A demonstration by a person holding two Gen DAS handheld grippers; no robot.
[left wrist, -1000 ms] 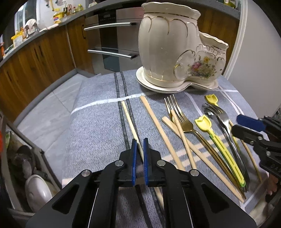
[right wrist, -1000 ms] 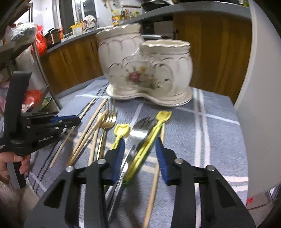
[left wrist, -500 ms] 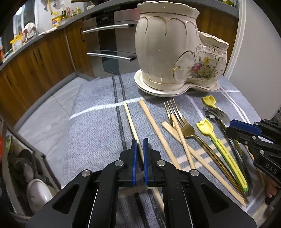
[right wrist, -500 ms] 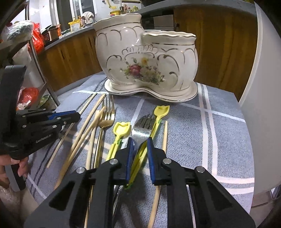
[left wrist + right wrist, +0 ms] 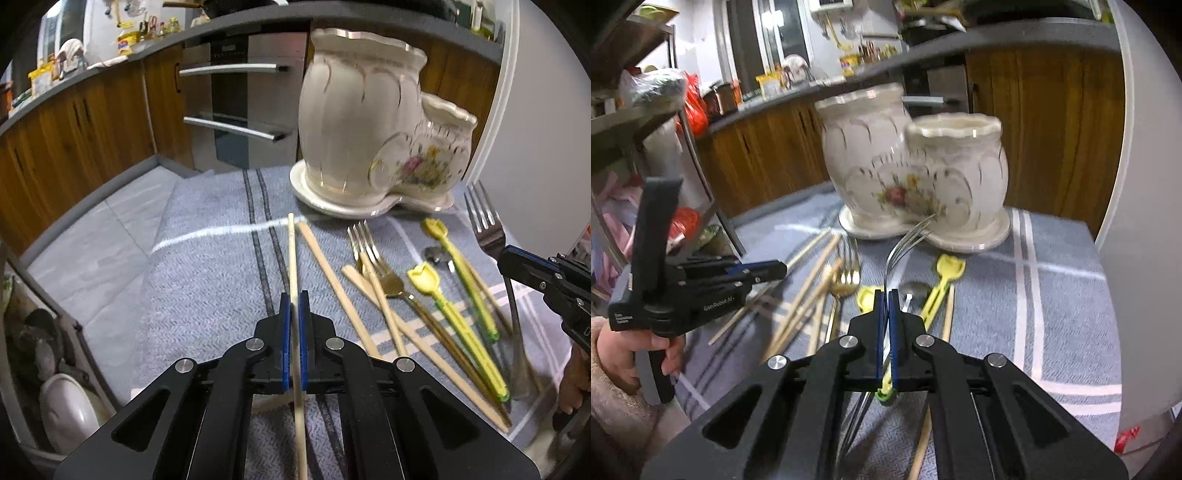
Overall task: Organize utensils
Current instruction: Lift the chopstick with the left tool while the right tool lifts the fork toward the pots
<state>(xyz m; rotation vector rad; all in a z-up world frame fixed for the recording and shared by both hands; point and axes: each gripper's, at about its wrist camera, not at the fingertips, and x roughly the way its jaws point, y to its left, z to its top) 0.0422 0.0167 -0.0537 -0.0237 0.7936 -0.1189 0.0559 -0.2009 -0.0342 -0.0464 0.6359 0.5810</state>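
My left gripper (image 5: 294,301) is shut on a wooden chopstick (image 5: 292,254), lifted off the grey cloth (image 5: 207,280). My right gripper (image 5: 887,299) is shut on a silver fork (image 5: 905,243), its tines raised toward the cream two-pot ceramic holder (image 5: 912,177). That fork also shows in the left wrist view (image 5: 484,225), held by the right gripper (image 5: 517,264). The holder (image 5: 369,136) stands at the back of the cloth. More chopsticks (image 5: 332,273), a gold fork (image 5: 373,254), two yellow-handled utensils (image 5: 443,299) and a spoon (image 5: 437,255) lie on the cloth.
Wooden cabinets and an oven (image 5: 240,110) are behind the table. A rack with dishes (image 5: 55,387) sits low at the left. A white wall (image 5: 1145,221) borders the table's right side. The left gripper and hand (image 5: 665,288) are at the left in the right wrist view.
The left gripper has lifted the chopstick off the cloth. The right gripper has closed on the silver fork and raised it, tines up, toward the holder.
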